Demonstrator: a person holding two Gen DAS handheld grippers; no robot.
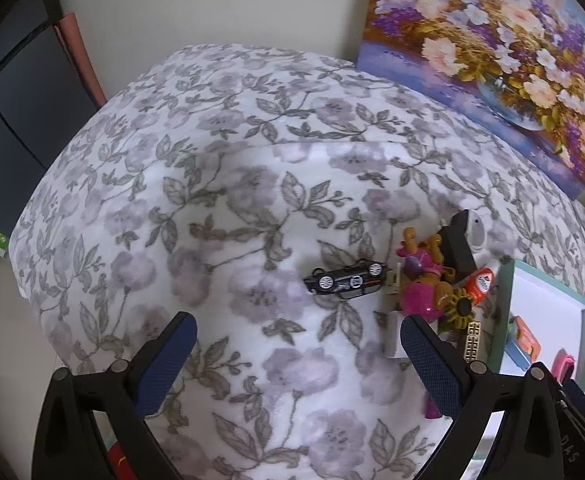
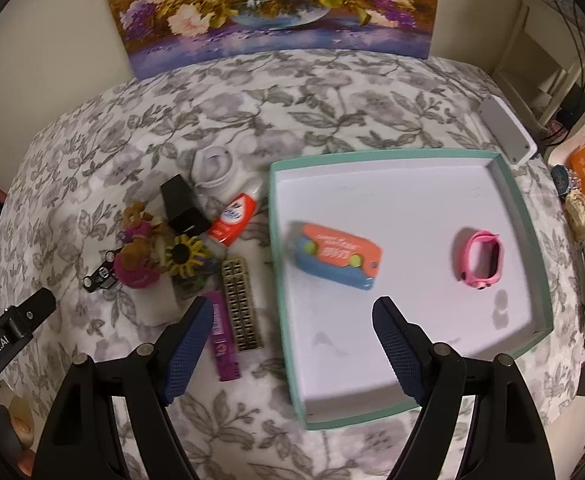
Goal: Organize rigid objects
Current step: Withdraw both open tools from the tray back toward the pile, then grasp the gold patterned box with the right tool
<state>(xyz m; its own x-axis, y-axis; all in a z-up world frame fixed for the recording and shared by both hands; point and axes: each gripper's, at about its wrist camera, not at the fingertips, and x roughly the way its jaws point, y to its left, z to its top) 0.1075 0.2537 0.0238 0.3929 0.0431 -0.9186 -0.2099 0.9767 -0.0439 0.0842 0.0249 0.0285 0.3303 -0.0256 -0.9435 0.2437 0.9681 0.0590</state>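
Your left gripper (image 1: 296, 344) is hovering w/ jaws wide apart, nothing between them; the black toy car (image 1: 346, 280) is lying just ahead, slightly right. Your right gripper (image 2: 292, 334) is also gaping, empty, over the near edge of the teal-rimmed tray (image 2: 528, 236). Ahead inside it are sitting an orange-blue case (image 2: 338, 256) and, to the right, a pink watch (image 2: 482, 260). The purple bar (image 2: 222, 340) and brass abacus (image 2: 242, 306) are lying beside its left finger.
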